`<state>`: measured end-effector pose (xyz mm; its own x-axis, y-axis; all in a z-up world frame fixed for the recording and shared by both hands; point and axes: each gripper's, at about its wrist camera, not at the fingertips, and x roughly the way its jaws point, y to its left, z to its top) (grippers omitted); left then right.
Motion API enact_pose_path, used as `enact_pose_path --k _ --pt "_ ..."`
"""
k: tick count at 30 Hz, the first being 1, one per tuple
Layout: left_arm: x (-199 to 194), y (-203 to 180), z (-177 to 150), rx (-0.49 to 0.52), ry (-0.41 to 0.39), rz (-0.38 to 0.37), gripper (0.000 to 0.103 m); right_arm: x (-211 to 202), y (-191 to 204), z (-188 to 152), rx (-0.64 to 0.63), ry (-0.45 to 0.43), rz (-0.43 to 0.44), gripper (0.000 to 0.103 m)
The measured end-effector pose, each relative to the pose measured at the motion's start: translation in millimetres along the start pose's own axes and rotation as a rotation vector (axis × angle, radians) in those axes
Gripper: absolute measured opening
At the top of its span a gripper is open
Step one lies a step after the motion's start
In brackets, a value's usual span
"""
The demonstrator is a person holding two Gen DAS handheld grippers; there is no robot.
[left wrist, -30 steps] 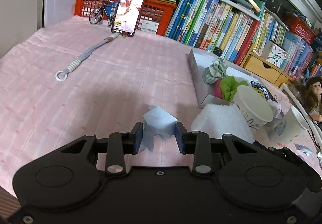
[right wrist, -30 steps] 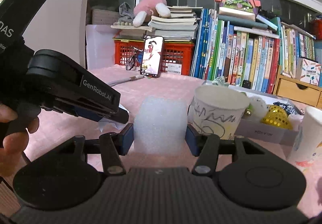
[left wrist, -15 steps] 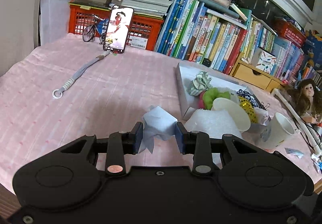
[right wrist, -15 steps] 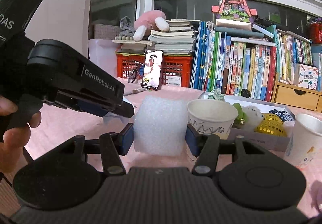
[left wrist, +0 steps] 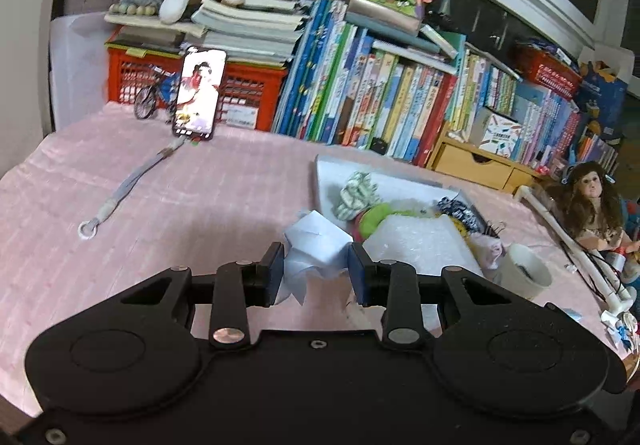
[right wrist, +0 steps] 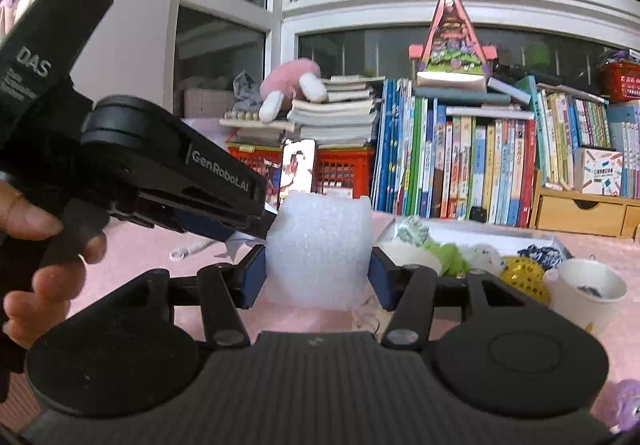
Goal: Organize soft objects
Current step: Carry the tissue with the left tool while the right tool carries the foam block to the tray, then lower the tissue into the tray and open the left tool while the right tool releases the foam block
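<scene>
Your left claw [left wrist: 316, 271] is clamped on a crumpled pale blue tissue [left wrist: 316, 245], both pads pressing its sides and its loose edge hanging down between them, clear of the pink-covered worktop [left wrist: 180, 213]. Your right claw [right wrist: 318, 271] is clamped on a white foam block [right wrist: 318, 249], which stands upright between the blue pads and is also lifted off the cloth. From the right wrist view, your left hand [right wrist: 36, 269] wraps the handle of the left claw at the near left, and that claw's tip sits just beside the foam block's left edge.

Just beyond and to the right of both claws lies a shallow white tray [left wrist: 400, 181] holding soft things: a green-and-white striped cloth bundle [left wrist: 356, 195], a green plush piece [left wrist: 376, 217] and a yellow spiky ball [right wrist: 520, 277]. A white paper cup [right wrist: 588, 293] stands near the tray's right end.

At the far left of the worktop a phone [left wrist: 198, 93] stands upright before a red crate [left wrist: 248, 85], with a grey lanyard [left wrist: 128, 189] stretched toward you from it. A row of books [left wrist: 400, 105] lines the far edge, and a doll [left wrist: 592, 201] sits at the far right.
</scene>
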<state>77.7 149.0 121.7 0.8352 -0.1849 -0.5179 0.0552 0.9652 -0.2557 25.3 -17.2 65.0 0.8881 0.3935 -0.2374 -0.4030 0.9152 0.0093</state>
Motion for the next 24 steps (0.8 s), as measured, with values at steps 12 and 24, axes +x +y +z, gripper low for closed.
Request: enact_pose_path --k 12,24 --pt "18.8 -36.7 36.0 0.055 -0.011 -0.026 0.033 1.3 -67.1 33.4 0.048 -0.018 -0.066 0.058" --pt "85.0 -77.4 96.8 0.088 0.062 -0.029 0.033 42.5 -158.0 77.3 0.119 0.15 -0.085 0.058"
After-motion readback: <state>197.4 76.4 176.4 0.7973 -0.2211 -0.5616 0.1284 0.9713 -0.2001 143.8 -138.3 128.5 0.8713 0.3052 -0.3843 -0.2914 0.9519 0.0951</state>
